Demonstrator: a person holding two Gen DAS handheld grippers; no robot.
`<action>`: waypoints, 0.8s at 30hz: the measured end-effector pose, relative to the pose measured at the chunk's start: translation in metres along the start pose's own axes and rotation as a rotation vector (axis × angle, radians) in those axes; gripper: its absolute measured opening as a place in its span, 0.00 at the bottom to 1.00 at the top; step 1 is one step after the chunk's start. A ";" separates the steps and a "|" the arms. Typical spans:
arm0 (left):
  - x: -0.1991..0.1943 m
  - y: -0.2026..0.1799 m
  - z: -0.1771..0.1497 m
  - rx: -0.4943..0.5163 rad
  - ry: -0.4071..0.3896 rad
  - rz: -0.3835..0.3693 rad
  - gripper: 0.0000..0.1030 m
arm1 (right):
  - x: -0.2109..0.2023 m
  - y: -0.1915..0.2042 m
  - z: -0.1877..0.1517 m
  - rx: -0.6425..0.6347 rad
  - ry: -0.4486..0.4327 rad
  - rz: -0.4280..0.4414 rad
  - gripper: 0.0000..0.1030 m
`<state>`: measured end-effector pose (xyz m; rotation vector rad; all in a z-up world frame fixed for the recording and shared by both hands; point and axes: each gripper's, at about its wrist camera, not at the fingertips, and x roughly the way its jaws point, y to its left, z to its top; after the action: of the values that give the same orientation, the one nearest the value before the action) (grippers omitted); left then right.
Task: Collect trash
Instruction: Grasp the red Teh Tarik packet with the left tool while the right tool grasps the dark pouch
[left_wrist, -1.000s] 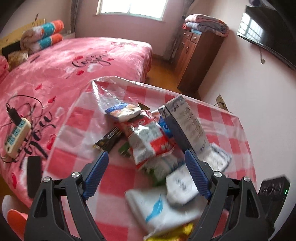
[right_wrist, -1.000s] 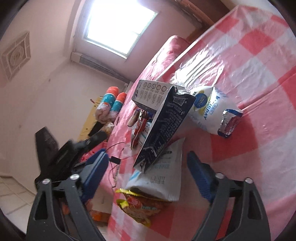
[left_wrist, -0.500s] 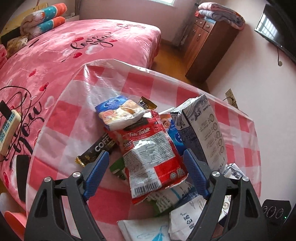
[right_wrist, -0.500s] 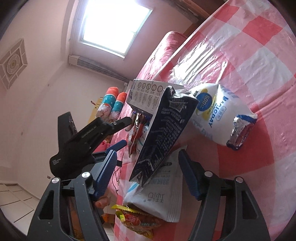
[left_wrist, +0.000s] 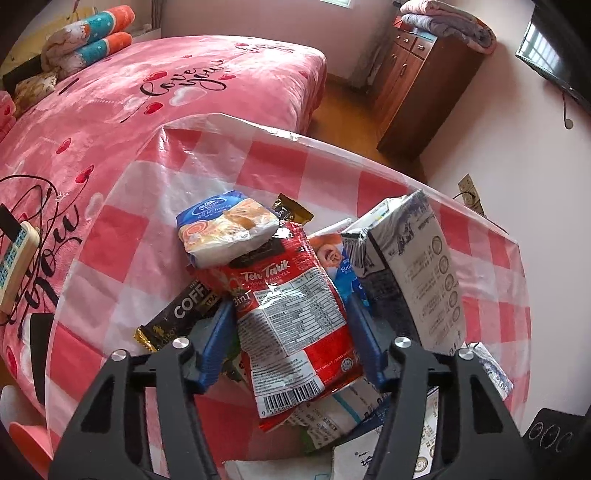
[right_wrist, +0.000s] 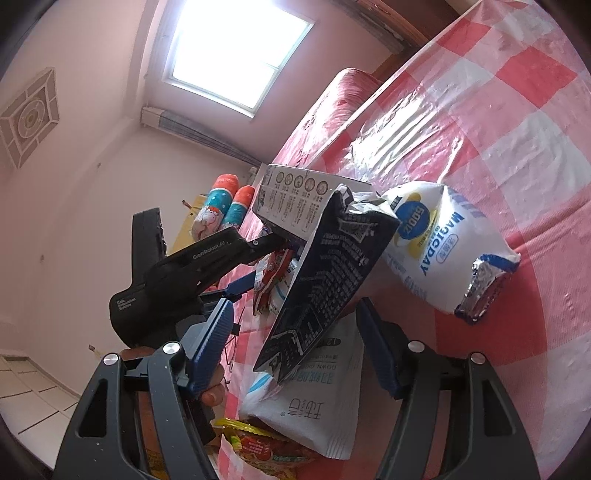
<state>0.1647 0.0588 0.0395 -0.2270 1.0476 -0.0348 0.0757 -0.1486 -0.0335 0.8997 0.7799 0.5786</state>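
A table (left_wrist: 258, 170) under a red-and-white checked plastic cloth carries a heap of empty wrappers and cartons. Seen from the left wrist, the left tool (left_wrist: 290, 325) points steeply down over the heap. Its jaws are closing, with a red tea packet (left_wrist: 291, 314) lying between the two blue fingers (left_wrist: 216, 339); the pads sit close along the packet's edges, but it is unclear whether they press on it yet. A blue-and-white bread wrapper (left_wrist: 225, 229) rests on the packet's far end. A black coffee sachet (left_wrist: 177, 314) lies just left of it. A dark torn carton (left_wrist: 417, 273) stands tilted on the right.

From the right wrist, the right tool (right_wrist: 295, 343) is partly open, its blue fingers (right_wrist: 376, 343) on either side of the same carton's (right_wrist: 328, 269) lower end without clearly touching it. Under the carton lies a flat white pouch (right_wrist: 314, 402). A white bag with a yellow circle (right_wrist: 443, 243) lies to the right, and a yellow-red snack wrapper (right_wrist: 258, 446) at the near table edge. The left tool's black body (right_wrist: 177, 277) reaches in from the left.

Beyond the table stands a bed (left_wrist: 147, 92) with a pink cover.
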 end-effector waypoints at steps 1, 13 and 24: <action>-0.001 0.000 -0.002 0.004 -0.002 -0.001 0.58 | 0.000 0.000 0.000 -0.001 0.000 0.000 0.67; -0.030 -0.006 -0.044 0.076 -0.009 -0.057 0.53 | -0.008 -0.001 0.005 0.015 -0.007 0.009 0.67; -0.045 -0.009 -0.082 0.080 0.016 -0.112 0.50 | -0.012 0.000 0.001 -0.013 -0.018 -0.033 0.62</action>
<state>0.0724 0.0424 0.0401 -0.2126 1.0461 -0.1796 0.0692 -0.1578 -0.0292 0.8776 0.7728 0.5451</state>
